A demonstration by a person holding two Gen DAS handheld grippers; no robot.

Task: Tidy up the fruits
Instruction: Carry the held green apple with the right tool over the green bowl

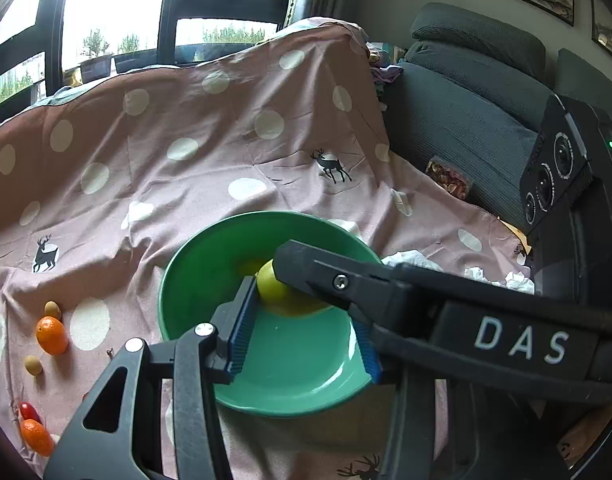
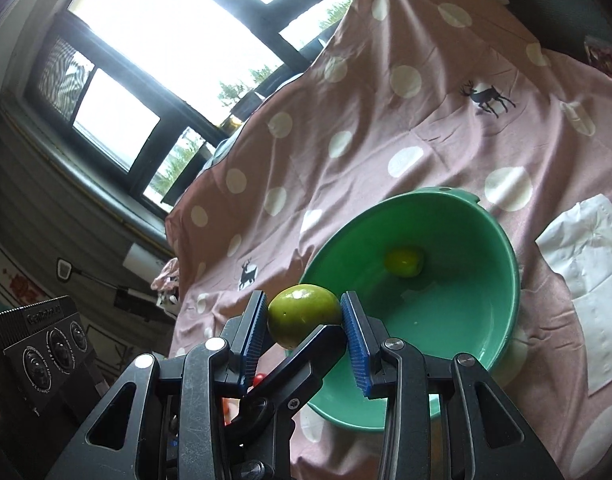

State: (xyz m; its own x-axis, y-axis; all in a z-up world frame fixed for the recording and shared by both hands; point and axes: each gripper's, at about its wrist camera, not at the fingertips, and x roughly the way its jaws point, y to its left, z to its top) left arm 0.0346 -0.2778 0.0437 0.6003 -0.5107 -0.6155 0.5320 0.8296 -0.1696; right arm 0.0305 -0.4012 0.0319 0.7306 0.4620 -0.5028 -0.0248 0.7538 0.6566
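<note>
My right gripper (image 2: 304, 300) is shut on a round green fruit (image 2: 304, 314), held just above the near rim of a green bowl (image 2: 486, 332). A second yellow-green fruit (image 2: 404, 262) lies inside the bowl. In the left wrist view the right gripper's finger (image 1: 334, 280) crosses over the bowl (image 1: 186, 280) and hides part of the held fruit (image 1: 271, 288). My left gripper (image 1: 302, 332) hovers over the bowl, open, with only the bowl's inside between its blue pads (image 1: 238, 328). Its right pad is mostly hidden. One left finger (image 2: 306, 344) shows under the held fruit.
Loose fruits lie left of the bowl on the pink dotted cloth (image 1: 226, 140): two orange ones (image 1: 52, 334) (image 1: 36, 436), a red one (image 1: 29, 410) and two small tan ones (image 1: 52, 309) (image 1: 33, 365). White tissue (image 2: 586, 280) lies right of the bowl. A grey sofa (image 1: 466, 120) stands behind.
</note>
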